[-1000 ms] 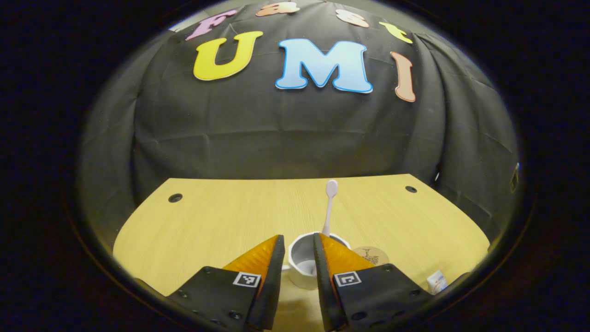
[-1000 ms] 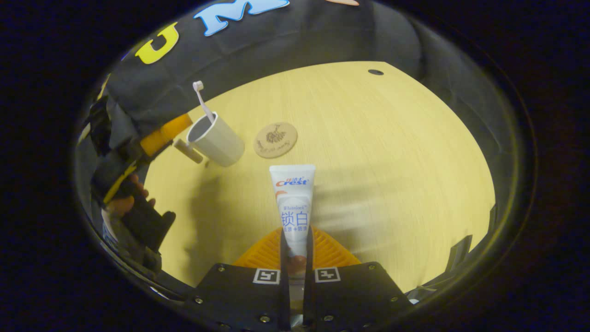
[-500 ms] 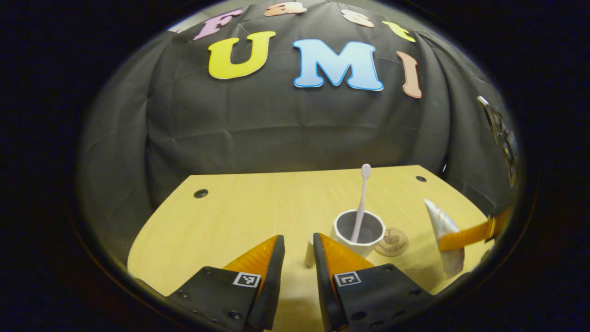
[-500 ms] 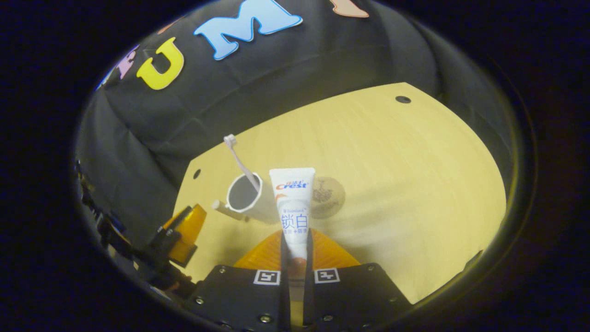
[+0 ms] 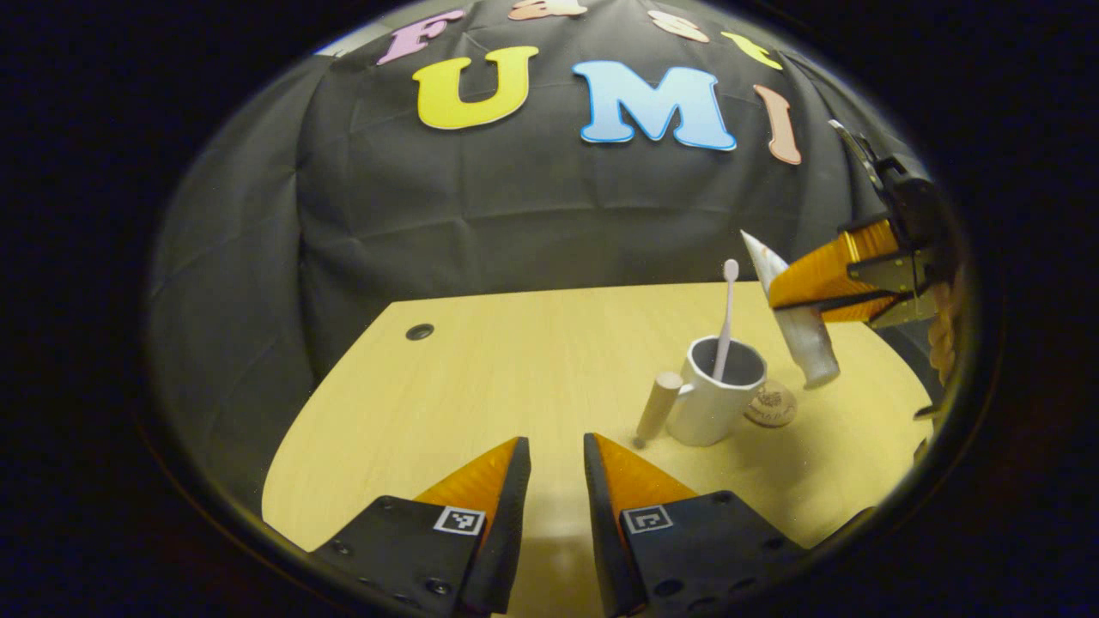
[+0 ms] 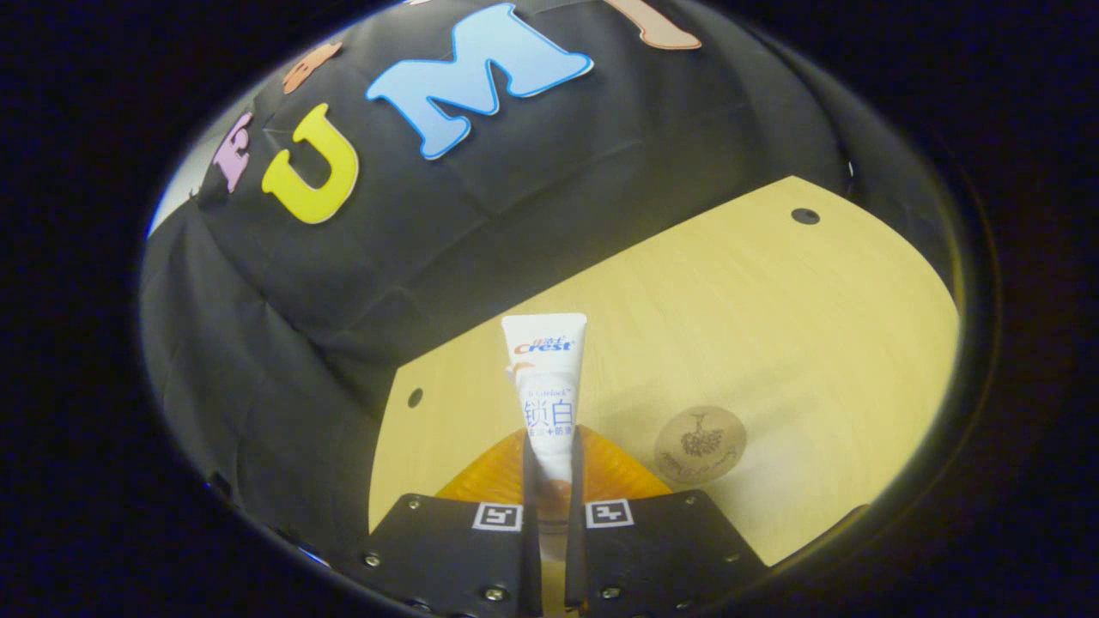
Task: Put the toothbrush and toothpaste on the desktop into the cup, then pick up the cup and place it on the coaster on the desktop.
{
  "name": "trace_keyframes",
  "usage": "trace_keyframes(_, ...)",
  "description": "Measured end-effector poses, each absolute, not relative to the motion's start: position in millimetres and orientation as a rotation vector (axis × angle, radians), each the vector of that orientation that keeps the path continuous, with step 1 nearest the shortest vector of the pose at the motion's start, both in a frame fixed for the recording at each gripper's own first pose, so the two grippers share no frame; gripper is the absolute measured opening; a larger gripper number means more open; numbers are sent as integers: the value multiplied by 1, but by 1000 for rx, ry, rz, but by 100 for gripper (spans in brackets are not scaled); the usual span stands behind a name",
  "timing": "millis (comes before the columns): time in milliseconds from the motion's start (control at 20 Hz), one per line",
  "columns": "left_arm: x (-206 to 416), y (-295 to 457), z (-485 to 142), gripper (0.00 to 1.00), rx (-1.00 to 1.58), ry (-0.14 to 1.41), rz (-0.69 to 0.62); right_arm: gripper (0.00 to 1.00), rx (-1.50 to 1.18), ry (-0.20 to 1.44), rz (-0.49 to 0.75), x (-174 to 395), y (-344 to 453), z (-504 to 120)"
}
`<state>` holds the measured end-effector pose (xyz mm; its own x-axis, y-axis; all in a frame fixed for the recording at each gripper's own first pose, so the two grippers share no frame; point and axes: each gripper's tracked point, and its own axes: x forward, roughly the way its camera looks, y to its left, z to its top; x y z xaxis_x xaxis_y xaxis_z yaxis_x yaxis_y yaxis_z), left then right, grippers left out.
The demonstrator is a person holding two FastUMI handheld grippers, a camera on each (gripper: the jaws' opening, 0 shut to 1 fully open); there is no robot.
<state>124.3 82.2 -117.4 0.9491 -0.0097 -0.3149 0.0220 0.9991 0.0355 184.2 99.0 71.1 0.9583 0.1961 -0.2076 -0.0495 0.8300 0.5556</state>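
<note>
A white cup (image 5: 715, 403) stands upright with a pale toothbrush (image 5: 726, 318) inside — the round coaster (image 5: 770, 405) just beside it, the toothpaste (image 5: 794, 314) tube tilted above it.

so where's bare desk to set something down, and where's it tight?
Free: the wide desktop stretch from the left grommet hole across to the cup's handle, and the near strip ahead of the left gripper. Crowded: the right side, where cup, coaster and the toothpaste in the right gripper bunch together.

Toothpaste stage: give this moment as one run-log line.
toothbrush: in cup | right gripper: holds toothpaste | left gripper: empty | coaster: bare
</note>
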Motion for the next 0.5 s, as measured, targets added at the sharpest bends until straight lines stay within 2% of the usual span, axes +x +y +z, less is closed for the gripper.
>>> trace_keyframes(200,108,97,-124,48,31,345,10,12,616,188,65,209,91,79)
trace_keyframes(500,86,101,-147,47,21,399,36,12,532,119,39,239,103,67)
